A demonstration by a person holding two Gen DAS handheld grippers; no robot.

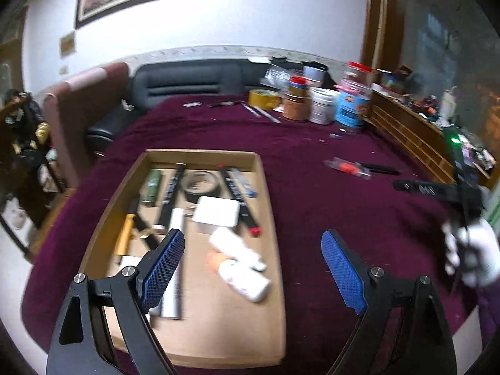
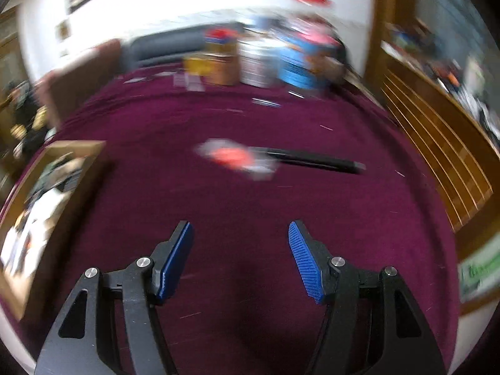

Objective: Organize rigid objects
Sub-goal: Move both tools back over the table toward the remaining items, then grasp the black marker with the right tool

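Observation:
A shallow cardboard tray [image 1: 265, 206] lies on the maroon tablecloth [image 1: 312, 162]. It holds a white box [image 1: 217, 211], white bottles [image 1: 237, 251], a tape ring [image 1: 200, 181], a green tube [image 1: 151, 186] and black sticks. My left gripper [image 1: 253, 240] is open and empty above the tray's near right part. A tool with an orange handle in clear wrap [image 2: 240, 157] and a black rod [image 2: 315, 161] lie on the cloth ahead of my right gripper [image 2: 239, 234], which is open and empty. The tray's corner [image 2: 78, 153] shows at left.
Jars, tubs and a yellow tape roll [image 1: 264, 97] stand at the table's far edge. A wooden slatted cabinet [image 2: 437, 143] runs along the right. A dark sofa [image 1: 187, 81] is behind the table. The right-hand gripper body and a white glove [image 1: 475, 250] show at right.

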